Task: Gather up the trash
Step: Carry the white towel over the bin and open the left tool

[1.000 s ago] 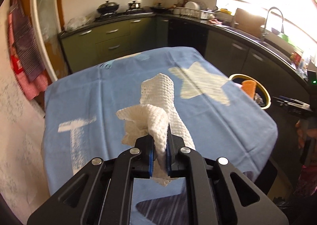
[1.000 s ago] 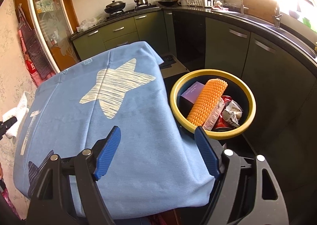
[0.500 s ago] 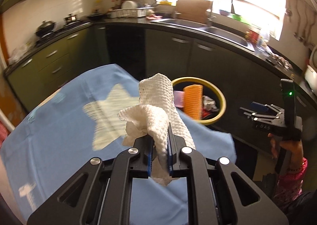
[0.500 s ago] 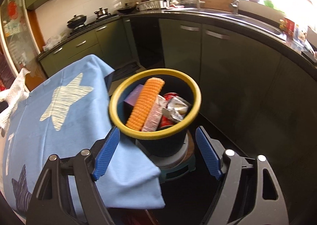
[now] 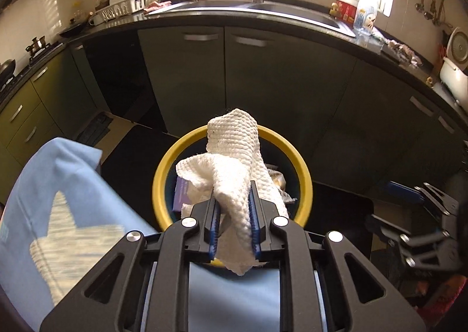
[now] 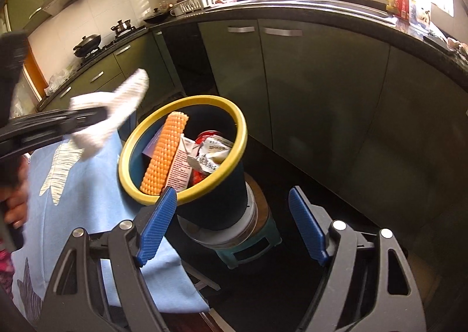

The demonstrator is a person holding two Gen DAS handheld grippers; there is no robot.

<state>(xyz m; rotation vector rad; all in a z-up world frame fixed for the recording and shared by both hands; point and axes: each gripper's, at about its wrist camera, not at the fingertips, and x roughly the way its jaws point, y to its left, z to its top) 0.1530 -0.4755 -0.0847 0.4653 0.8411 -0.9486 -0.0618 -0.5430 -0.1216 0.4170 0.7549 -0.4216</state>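
- A crumpled white knitted cloth [image 5: 234, 174] is being pinched between the blue pads of the left claw [image 5: 234, 232], held above the near rim of the yellow-rimmed bin [image 5: 304, 180].
- The right claw [image 6: 234, 229] is being held spread wide and empty, near the bin.
- An orange ribbed roll [image 6: 163, 156], wrappers [image 6: 204, 153] and a red can [image 6: 201, 177] are being kept inside the bin.
- The bin is being carried on a small stool [image 6: 248, 247], just right of the blue star-printed cloth covering the bench [image 6: 87, 200].

Black-framed left gripper [image 5: 234, 223], silver screws, ribbed blue fingers [image 6: 158, 225].
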